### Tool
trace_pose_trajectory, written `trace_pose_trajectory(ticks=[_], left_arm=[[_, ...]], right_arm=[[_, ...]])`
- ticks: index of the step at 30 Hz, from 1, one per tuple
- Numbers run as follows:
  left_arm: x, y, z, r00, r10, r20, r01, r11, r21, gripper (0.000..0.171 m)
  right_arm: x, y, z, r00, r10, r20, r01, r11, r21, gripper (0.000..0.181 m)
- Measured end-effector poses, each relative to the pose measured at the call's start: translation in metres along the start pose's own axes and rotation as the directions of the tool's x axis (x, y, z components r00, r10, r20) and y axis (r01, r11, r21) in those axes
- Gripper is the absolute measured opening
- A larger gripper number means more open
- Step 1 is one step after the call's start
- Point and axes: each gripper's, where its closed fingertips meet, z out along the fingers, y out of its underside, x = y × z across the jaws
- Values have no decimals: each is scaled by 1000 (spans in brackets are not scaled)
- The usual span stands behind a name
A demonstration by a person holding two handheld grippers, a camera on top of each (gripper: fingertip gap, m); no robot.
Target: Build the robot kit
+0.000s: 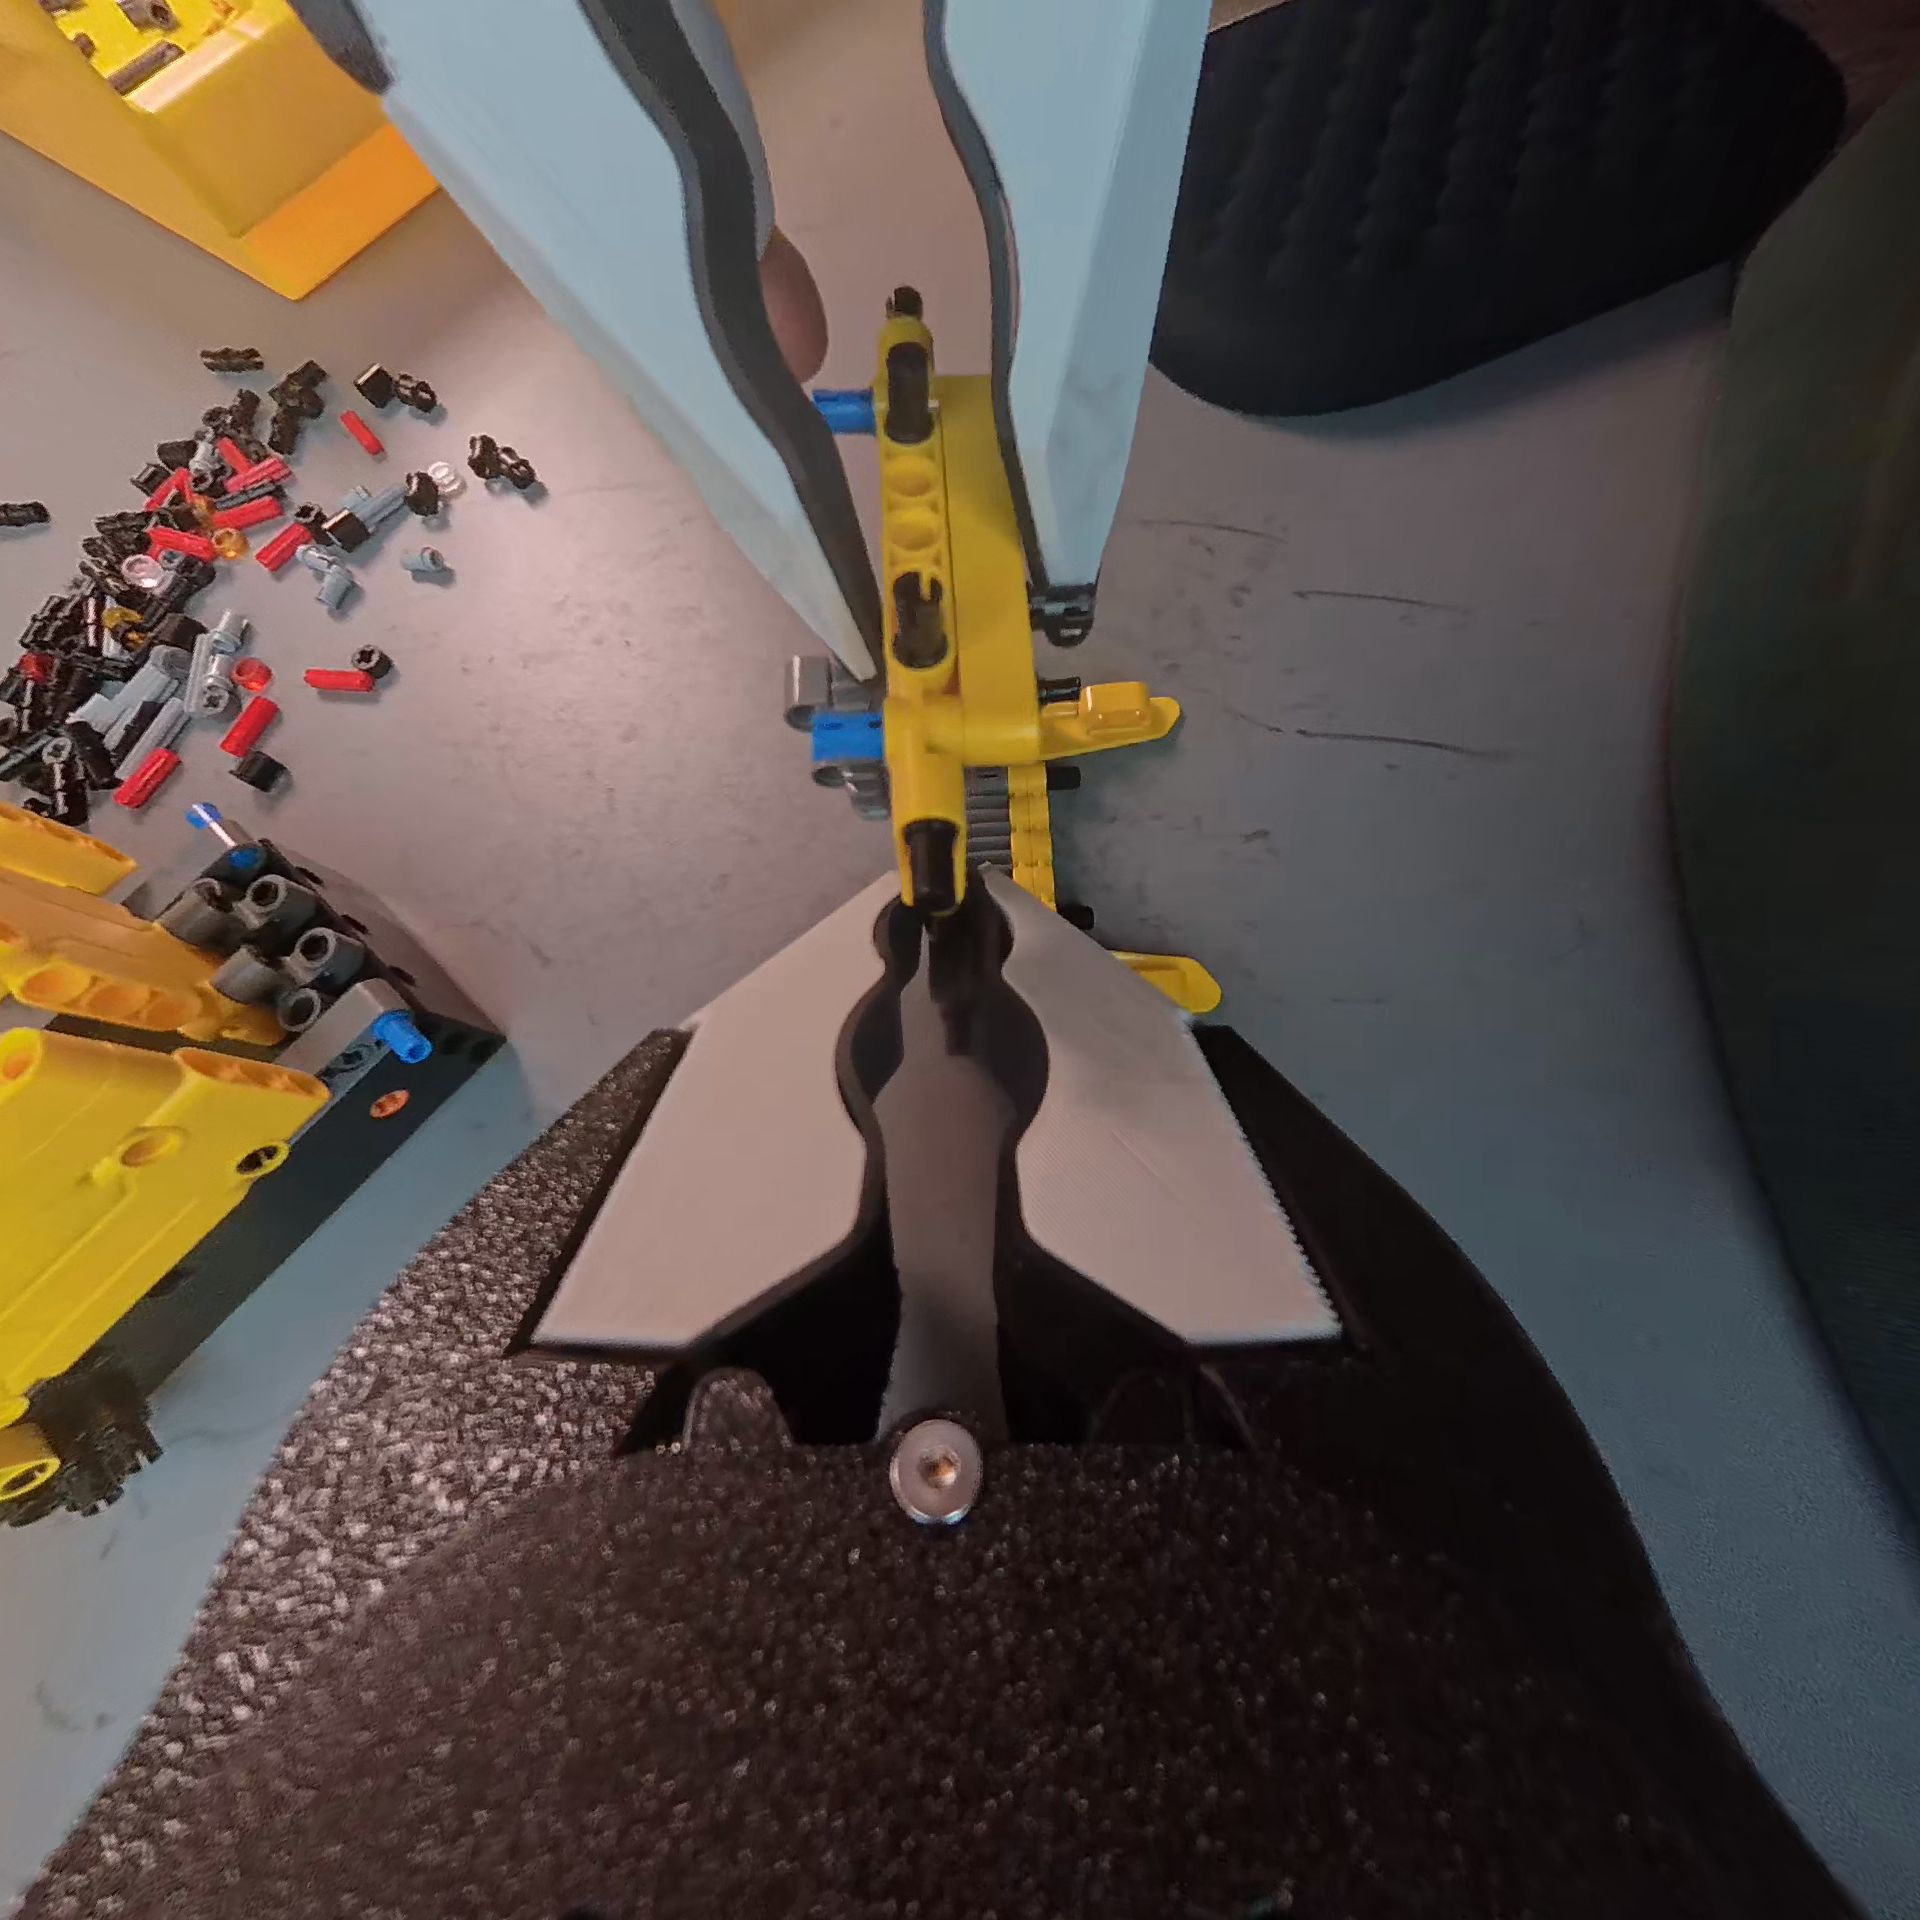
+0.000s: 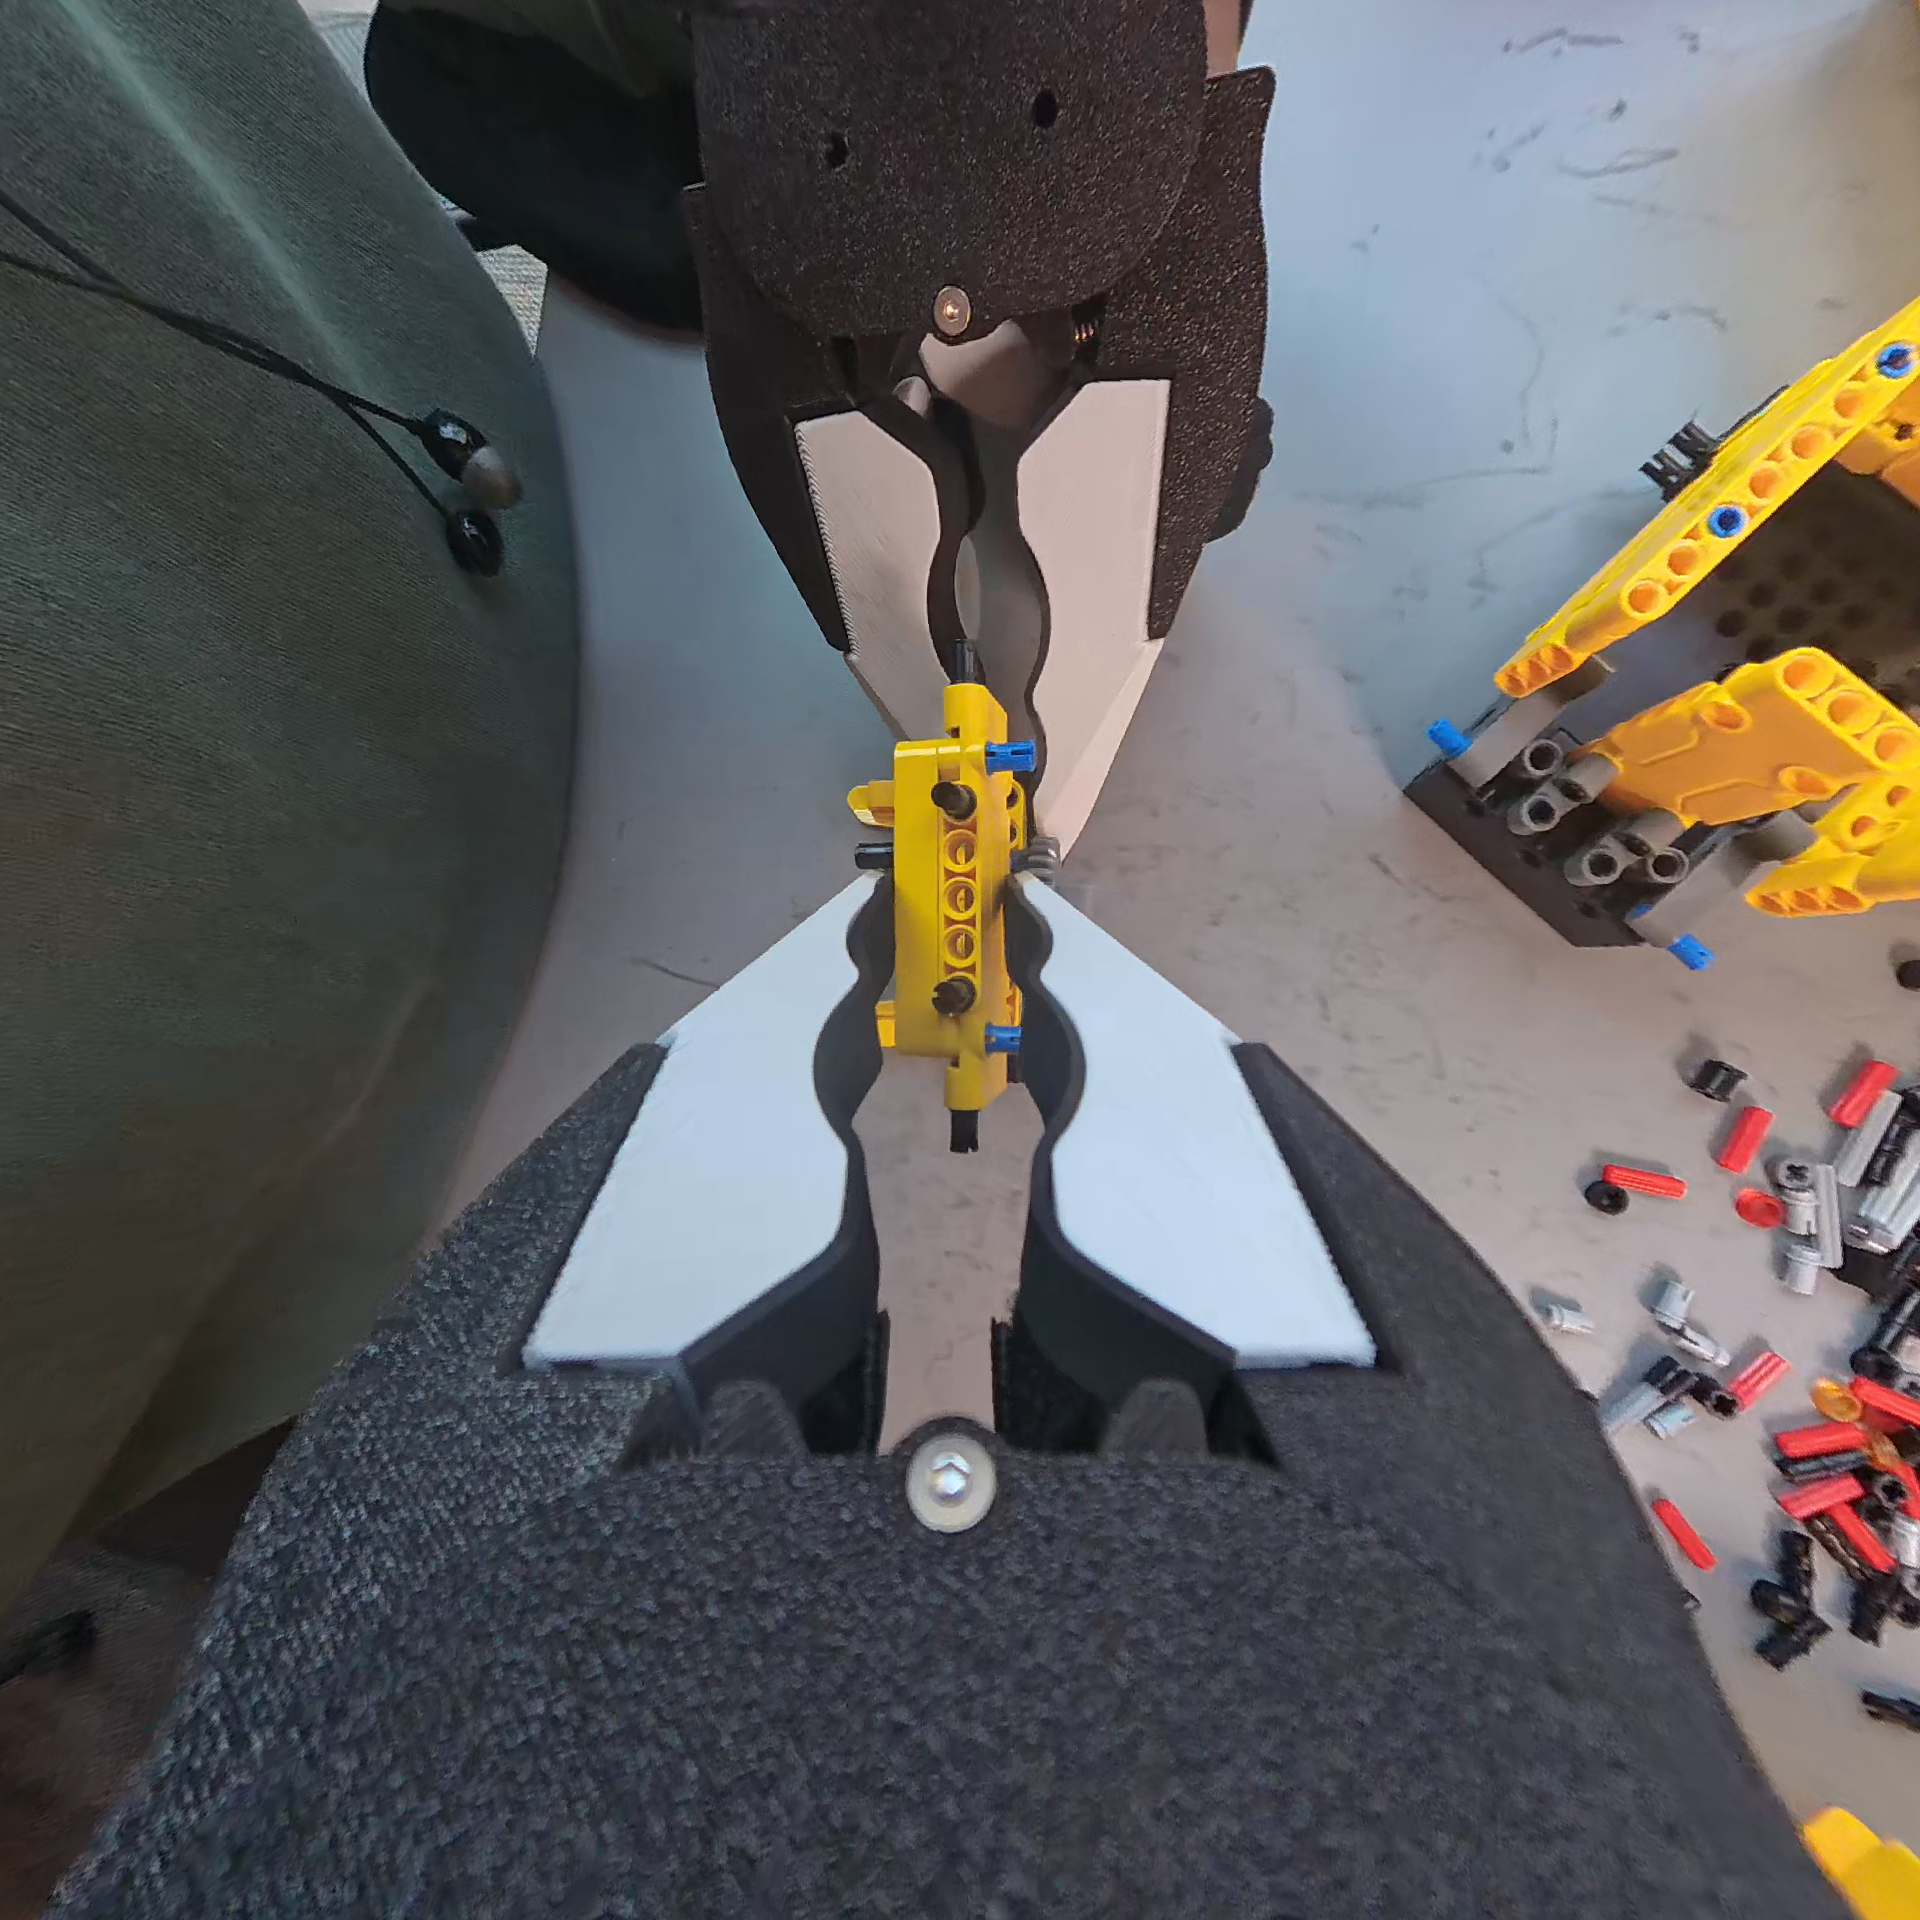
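Two tongs meet on one small yellow assembly point(image 1: 961, 634), held in the air above the grey table point(image 1: 1351, 831). At far left in the left wrist view lies a heap of loose pins point(image 1: 177, 582), red, black and grey, with a yellow box point(image 1: 208, 135) behind it and a larger yellow-and-black build point(image 1: 156, 1091) nearer the camera. The left tongs point(image 1: 940, 899) are narrowed on the black pin at the assembly's near end; the right tongs point(image 2: 945, 904) clamp the yellow beam by its sides, the beam lying lengthwise between their fingers. In the right wrist view a person's green sleeve point(image 2: 208, 727) fills the left, with an earphone cable draped over it; the build and pins sit at the right. Both tongs appear to be steadying the assembly together, gripping opposite ends of it.
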Motion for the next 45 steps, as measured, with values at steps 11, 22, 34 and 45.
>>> trace_pose_trajectory(ticks=[11,22,34,45], left_arm=[[2,0,0,1000,-5,-19,5,1000,2,7],[2,0,0,997,-50,-62,51,999,3,7],[0,-1,-1,980,-151,-131,152,988,-2,7],[2,-13,-3,981,-160,-113,168,984,65,7]], right_arm=[[-1,0,0,1000,-6,28,7,1000,-24,19],[1,0,-1,996,3,93,0,999,-37,18],[10,0,-2,979,147,139,-135,987,-91,18],[1,-1,-1,968,204,144,-193,977,-88,18]])
